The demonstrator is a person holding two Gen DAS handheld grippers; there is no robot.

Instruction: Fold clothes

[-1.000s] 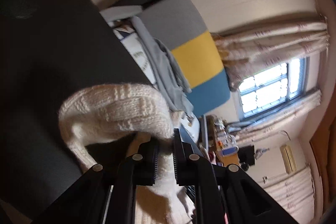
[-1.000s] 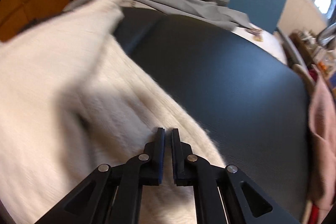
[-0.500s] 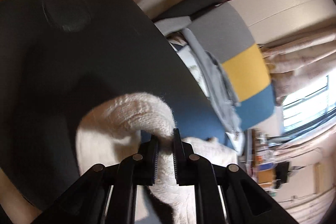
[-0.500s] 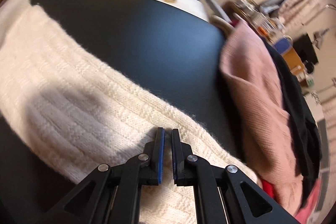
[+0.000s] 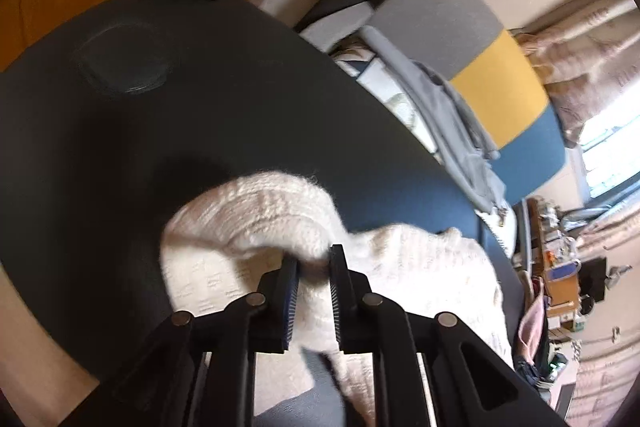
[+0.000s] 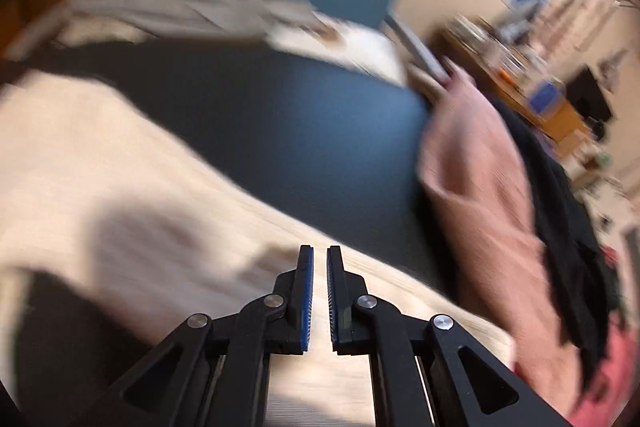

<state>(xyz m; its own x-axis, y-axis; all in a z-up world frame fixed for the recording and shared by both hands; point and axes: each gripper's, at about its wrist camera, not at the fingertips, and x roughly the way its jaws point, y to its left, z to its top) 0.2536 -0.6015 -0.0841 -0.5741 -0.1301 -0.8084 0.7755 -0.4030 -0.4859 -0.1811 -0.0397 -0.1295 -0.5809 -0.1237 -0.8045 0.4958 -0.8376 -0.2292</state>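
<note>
1. Sweater, cream-white, chunky ribbed knit (image 5: 420, 267): lies across the dark round table (image 5: 200, 107); one bunched end is lifted over the flat part.
2. Left tongs (image 5: 313, 265): clenched on that bunched fold; a second ago it hung high above the table, now it sits low over the body, so the fold-over is judged nearly laid.
3. Right tongs (image 6: 319, 263): narrow gap, nothing between them; view now motion-blurred and swung right, judged moving off the knit.
4. Pile, pink knit and black garments (image 6: 492, 187): at the table's right edge, unfolded.
5. Containers: none visible.
</note>
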